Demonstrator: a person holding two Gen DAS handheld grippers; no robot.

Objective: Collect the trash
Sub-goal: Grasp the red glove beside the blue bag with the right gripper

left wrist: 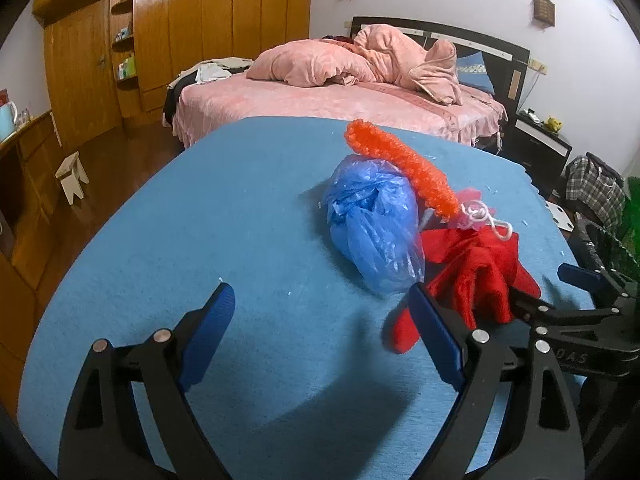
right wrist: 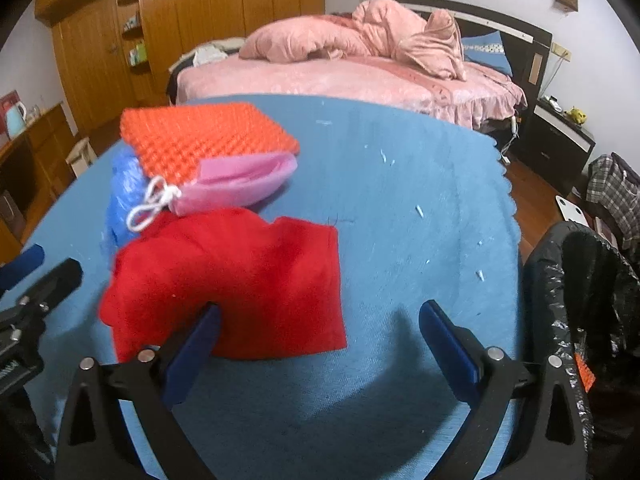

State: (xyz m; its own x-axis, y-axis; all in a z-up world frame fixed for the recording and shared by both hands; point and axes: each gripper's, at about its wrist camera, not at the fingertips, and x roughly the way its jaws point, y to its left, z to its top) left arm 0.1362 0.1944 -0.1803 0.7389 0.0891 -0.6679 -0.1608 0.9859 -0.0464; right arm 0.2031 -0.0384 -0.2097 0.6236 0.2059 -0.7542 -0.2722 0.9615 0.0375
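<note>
So the blue felt-covered tabletop (right wrist: 400,208) fills most of both views, with the pink bed (left wrist: 340,108) behind it across the top of the frame. At the right edge of the right wrist view sits a bin lined with a black plastic bag (right wrist: 560,280), parked right beside the tabletop, probably so stuff can be dropped straight in.

The trash is heaped together left of centre there: a crumpled red cloth (right wrist: 240,280) nearest, a pink drawstring pouch (right wrist: 236,184) behind it with an orange bumpy plastic mat (right wrist: 200,136) resting on top, and a scrunched blue plastic bag (left wrist: 372,224) alongside.

The right gripper (right wrist: 320,336) has its jaws spread wide and empty, its left finger just over the red cloth's near edge, so that's my guess for the next grab. The left gripper (left wrist: 320,320) is also wide open, holding nothing, near the blue bag.

Tiny pale scraps (right wrist: 420,210) dot the felt too.
</note>
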